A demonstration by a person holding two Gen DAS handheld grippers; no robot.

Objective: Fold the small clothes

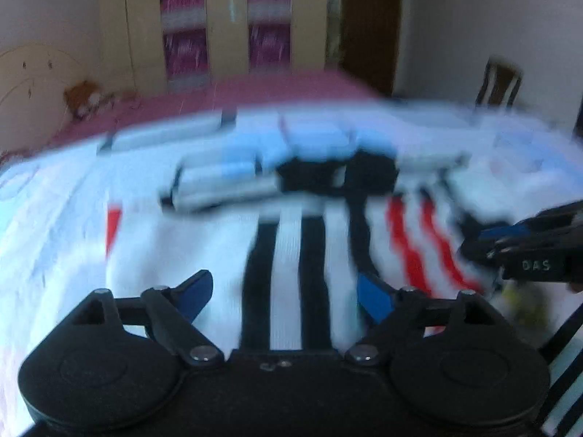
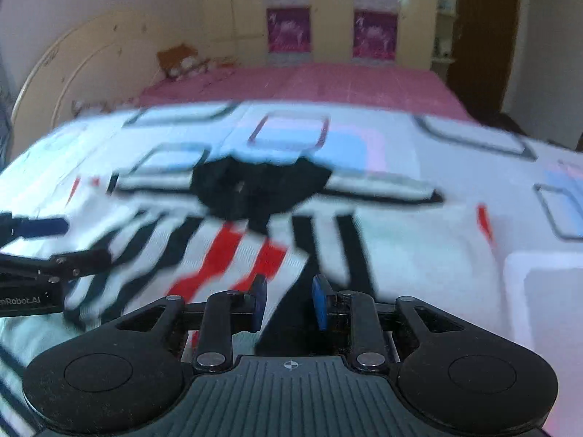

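Observation:
A white shirt [image 1: 288, 240] with black and red stripes and a black collar [image 1: 328, 174] lies spread on a patterned sheet [image 1: 43, 218]. My left gripper [image 1: 284, 284] hovers over its black stripes, jaws wide apart and nothing gripped. The right gripper [image 1: 510, 244] shows at the right edge, over the red stripes. In the right wrist view the shirt [image 2: 226, 251] and collar [image 2: 255, 185] lie ahead. My right gripper [image 2: 289, 291] stands narrowly open over a dark stripe of the cloth, and its pads [image 2: 320, 302] do not visibly press it. The left gripper [image 2: 47, 244] reaches in from the left. Both views are blurred.
The patterned sheet [image 2: 455, 182] covers the near part of a bed with a pink cover [image 2: 328, 83]. A curved headboard [image 2: 73, 73] and a stuffed toy [image 1: 87, 98] are at the far left. A wardrobe [image 2: 328, 11], a dark door [image 2: 481, 36] and a chair [image 1: 499, 80] stand beyond.

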